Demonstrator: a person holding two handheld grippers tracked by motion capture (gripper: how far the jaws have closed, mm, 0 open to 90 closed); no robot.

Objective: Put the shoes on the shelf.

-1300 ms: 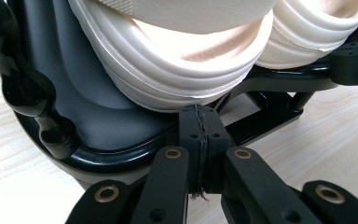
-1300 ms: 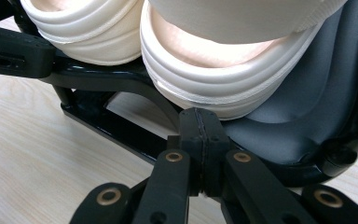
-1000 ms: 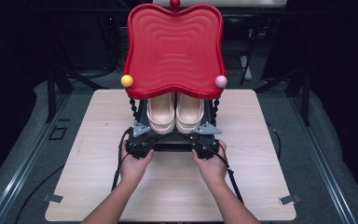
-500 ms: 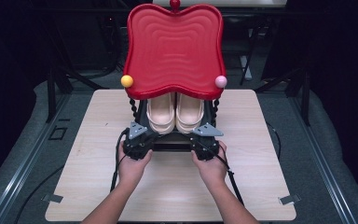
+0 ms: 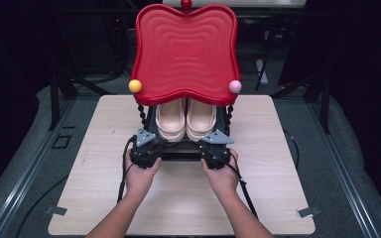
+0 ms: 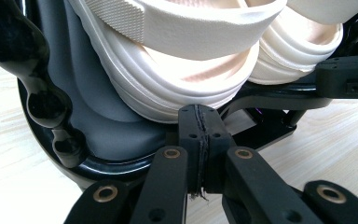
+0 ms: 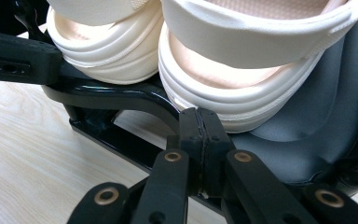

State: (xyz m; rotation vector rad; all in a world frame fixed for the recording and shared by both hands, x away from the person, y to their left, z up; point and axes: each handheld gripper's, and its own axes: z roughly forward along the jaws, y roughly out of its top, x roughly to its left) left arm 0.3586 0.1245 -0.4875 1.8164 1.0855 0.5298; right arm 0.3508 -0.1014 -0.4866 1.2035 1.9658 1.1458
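Sandals, a cream platform pair, lie side by side on the grey cushioned lower shelf [image 6: 98, 126] of a small black stand under a red tray top [image 5: 186, 49], their long axes running near to far and their rounded soles facing the person. The left sandal [image 5: 170, 120] sits directly beyond the left claw [image 5: 151, 144], and the right sandal [image 5: 201, 119] directly beyond the right claw [image 5: 213, 144], so each hand is the nearer one for the sandal on its own side. In the left gripper view the left claw [image 6: 200, 122] has its jaws pressed together, holding nothing, with the tips just below the ribbed sole of the left sandal [image 6: 177, 88], touching it or nearly so. The right gripper view mirrors this: the right claw [image 7: 200, 125] is likewise closed and empty, its tips at the underside of the right sandal [image 7: 242, 93], beside the curved black frame rail [image 7: 116, 100]. The other sandal of each pair shows off to the side in both gripper views. To take a sandal, I judge each claw would have to open and rise a little toward the sole edge. The stand rests at the middle far part of a pale wood-grain worktop [image 5: 278, 163], bare all round it. Yellow [image 5: 135, 86] and pink [image 5: 235, 87] balls cap the tray's near corners. Beyond the worktop the room is dark, with grey floor and black frames
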